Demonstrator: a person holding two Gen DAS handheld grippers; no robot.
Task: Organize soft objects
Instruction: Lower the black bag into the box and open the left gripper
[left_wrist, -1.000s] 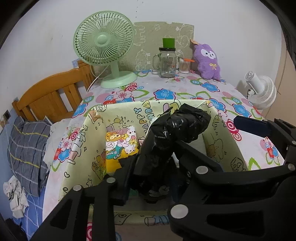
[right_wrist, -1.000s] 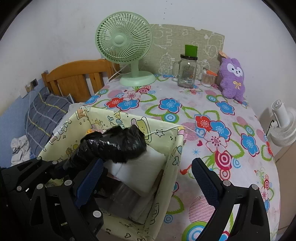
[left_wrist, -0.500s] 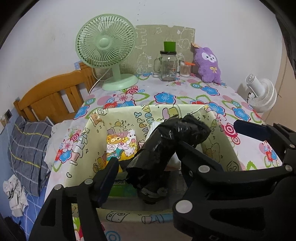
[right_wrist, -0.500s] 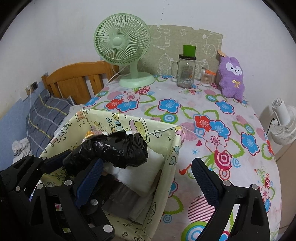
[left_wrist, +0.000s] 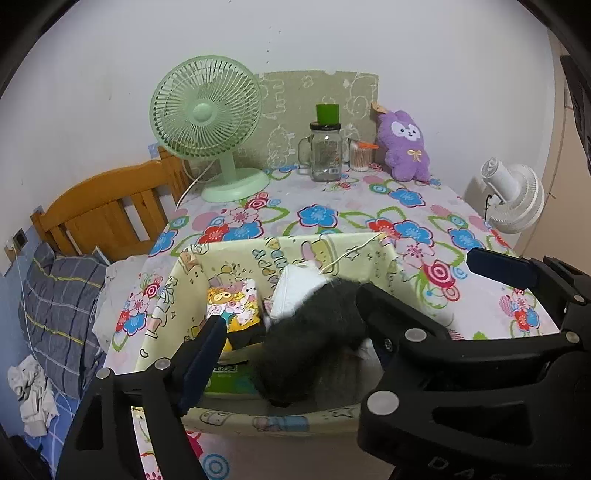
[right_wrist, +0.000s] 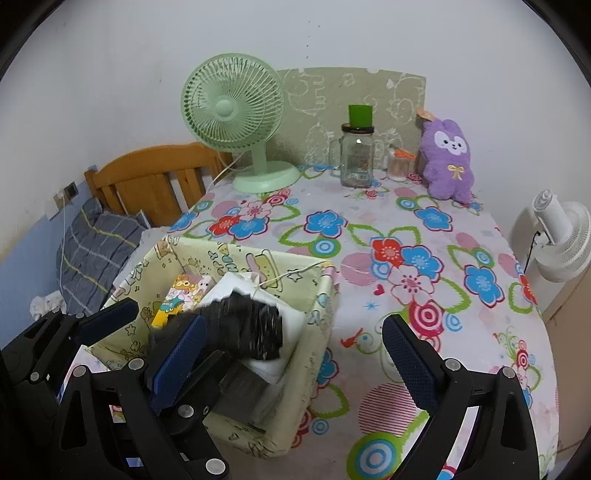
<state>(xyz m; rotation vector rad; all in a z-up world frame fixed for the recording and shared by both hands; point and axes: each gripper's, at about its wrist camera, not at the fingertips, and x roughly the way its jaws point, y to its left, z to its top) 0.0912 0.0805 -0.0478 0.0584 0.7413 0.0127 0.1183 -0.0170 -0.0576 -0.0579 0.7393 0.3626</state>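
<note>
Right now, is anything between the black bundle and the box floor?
Yes. The white pack lies under the black bundle in the fabric box; the cartoon-print pack sits beside it. The left tongs are open.

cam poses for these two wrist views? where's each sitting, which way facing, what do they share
Left wrist: on the left gripper, low at the table's near edge, facing the back wall over the fabric storage box; its open fingers flank the black bundle in the box.
Right wrist: on the right gripper, beside and right of the box, same heading; its open fingers show, with the left gripper at lower left.
Shared: box, black bundle, floral tablecloth, green fan, glass jar, purple plush.
</note>
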